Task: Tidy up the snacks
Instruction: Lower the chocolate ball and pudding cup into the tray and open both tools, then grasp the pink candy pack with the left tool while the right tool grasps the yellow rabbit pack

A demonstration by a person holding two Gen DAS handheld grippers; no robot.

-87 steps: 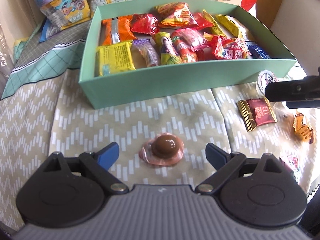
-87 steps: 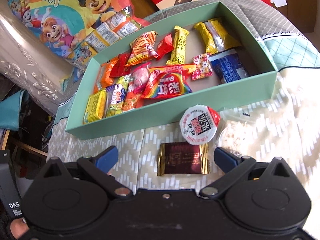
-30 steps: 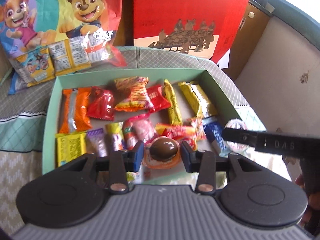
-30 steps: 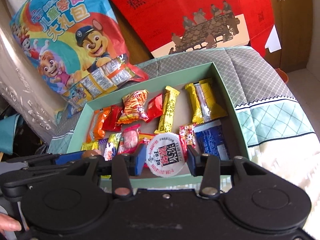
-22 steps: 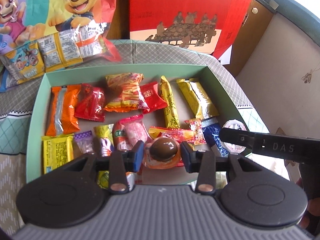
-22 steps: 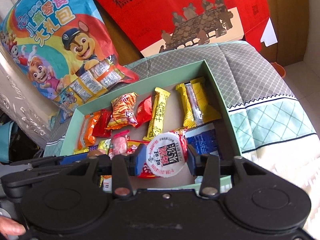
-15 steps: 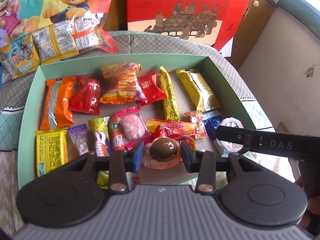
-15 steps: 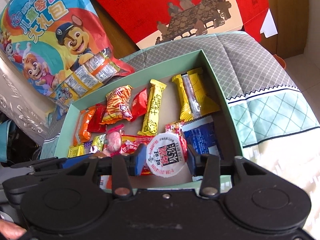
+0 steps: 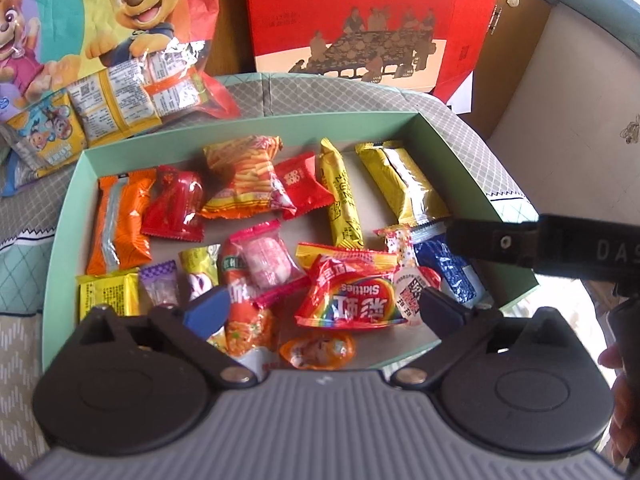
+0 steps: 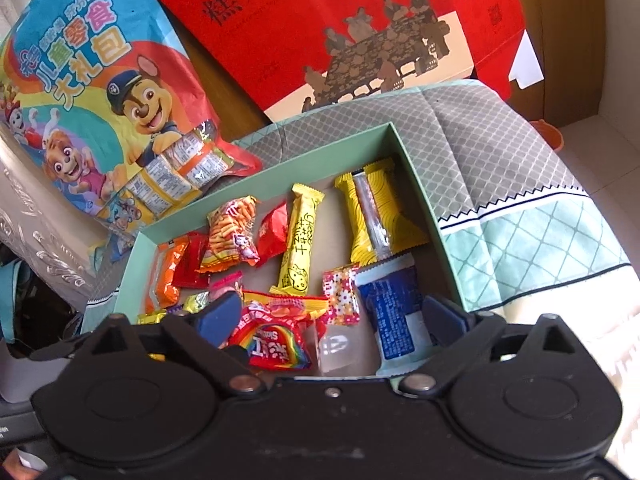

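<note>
Left wrist view is showing my left fingers spread wide apart over the near end of the green box, gripping nothing. Just below the gap between them, the orange-wrapped snack is lying on the box floor, right by the near wall. Beside it, the red Skittles bag is resting upside down, and the round jelly cup is leaning against the bag's right edge, its printed lid facing the camera. Farther in, an orange packet, a striped orange chip bag, a slim yellow bar and a gold wrapper are lying spread across the floor. My other tool is reaching in from the right as a dark bar above the box's right wall.

From the right wrist view, my right fingers are also standing wide open and holding nothing. Between them the jelly cup is sitting on its side in the box, its clear body turned my way, touching the Skittles bag on one side and lying just beside a blue packet on the other. Behind the box, a cartoon-dog snack bag and a red gift box are standing up.
</note>
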